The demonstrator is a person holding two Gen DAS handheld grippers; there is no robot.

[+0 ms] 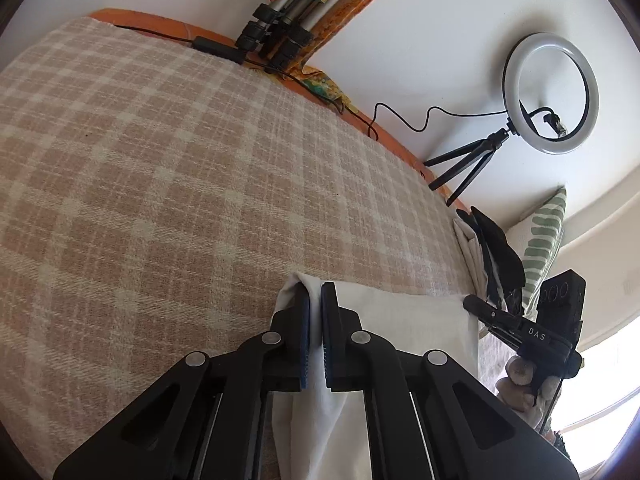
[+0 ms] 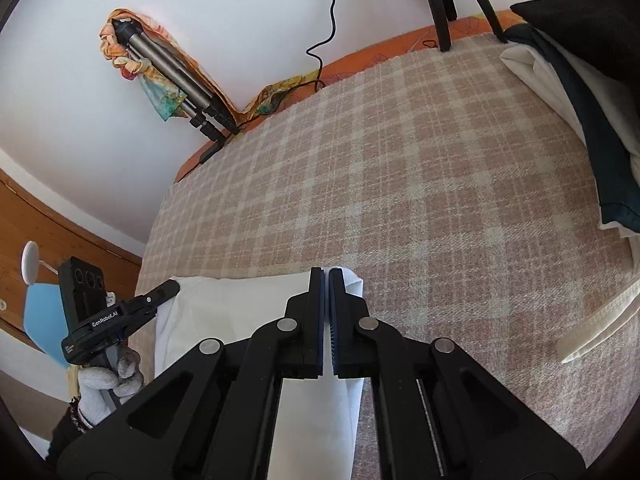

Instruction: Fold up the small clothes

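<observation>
A white cloth (image 1: 400, 320) hangs stretched between my two grippers just above the near edge of a beige checked blanket (image 1: 180, 160). My left gripper (image 1: 315, 292) is shut on its left top corner. My right gripper (image 2: 325, 276) is shut on its right top corner; the cloth (image 2: 240, 304) spans left from there. Each gripper shows in the other's view: the right one (image 1: 476, 304) at the cloth's far edge, the left one (image 2: 168, 290) likewise. The cloth's lower part is hidden behind the gripper bodies.
A pile of folded clothes, white, dark teal and black (image 2: 580, 92), lies at the blanket's right side (image 1: 492, 252). A ring light on a small tripod (image 1: 552, 92) and a large tripod (image 1: 272, 36) stand at the wall. A loose white strap (image 2: 600, 320) lies on the right.
</observation>
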